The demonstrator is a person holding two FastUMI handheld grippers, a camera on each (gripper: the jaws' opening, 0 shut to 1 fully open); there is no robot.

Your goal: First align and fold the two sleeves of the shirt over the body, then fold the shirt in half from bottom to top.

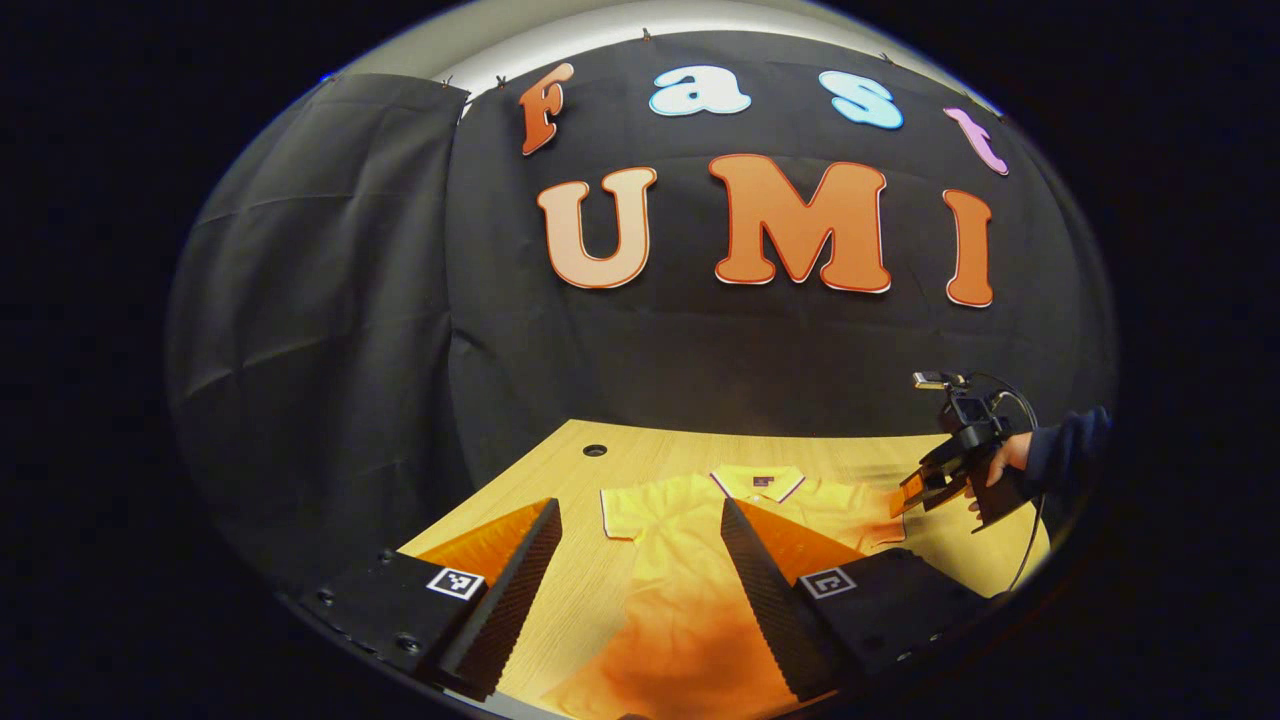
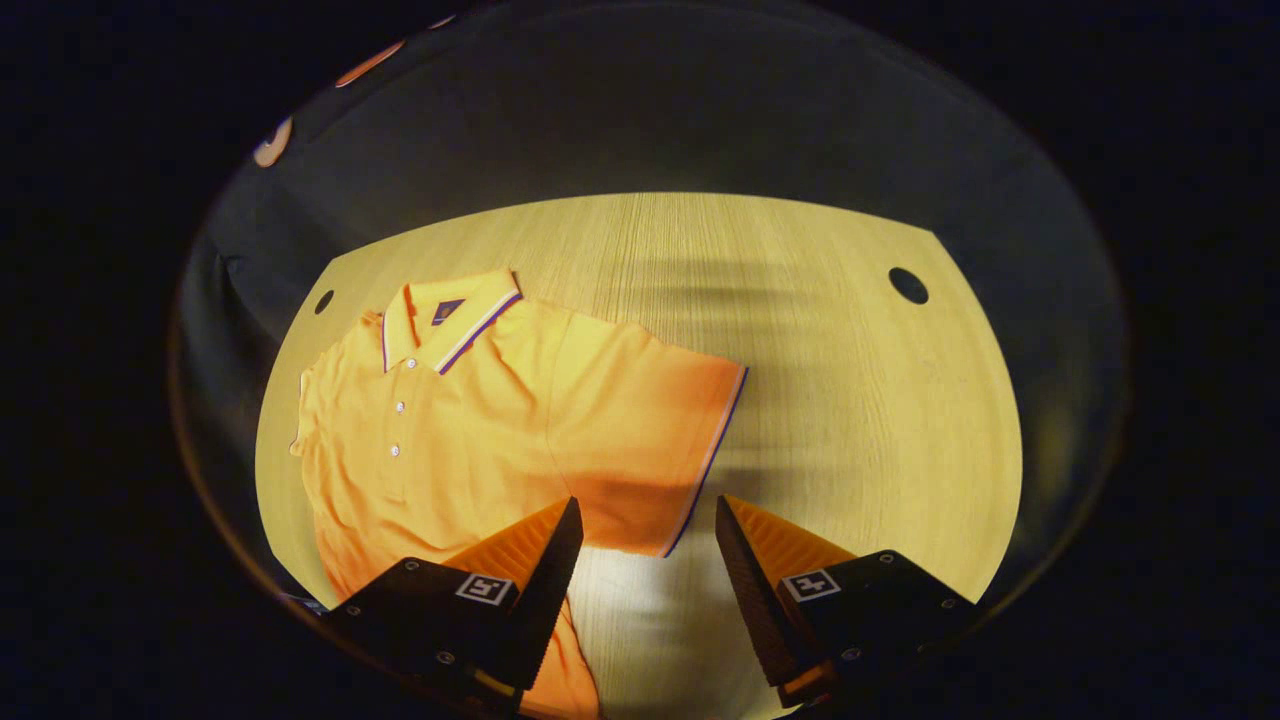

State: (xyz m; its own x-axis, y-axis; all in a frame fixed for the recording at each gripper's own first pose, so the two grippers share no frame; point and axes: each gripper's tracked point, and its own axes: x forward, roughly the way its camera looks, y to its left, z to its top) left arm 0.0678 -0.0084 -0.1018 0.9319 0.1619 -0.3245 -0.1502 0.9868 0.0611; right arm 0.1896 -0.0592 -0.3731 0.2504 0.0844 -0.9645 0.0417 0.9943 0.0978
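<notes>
On wooden table (image 2: 840, 400): 1 orange shirt (image 2: 470, 430) flat, 2 sleeves out; both grippers' jaws open, empty

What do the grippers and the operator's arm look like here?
Each gripper has two wedge-shaped, ribbed fingers on black bodies bearing square black-and-white marker tags. The right gripper carries a top-mounted module and a looping black cable; the hand holding it wears a dark blue sleeve.

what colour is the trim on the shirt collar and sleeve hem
White and purple stripes edge the orange polo shirt at its collar and sleeve hem; clearest in the right gripper view.
</notes>
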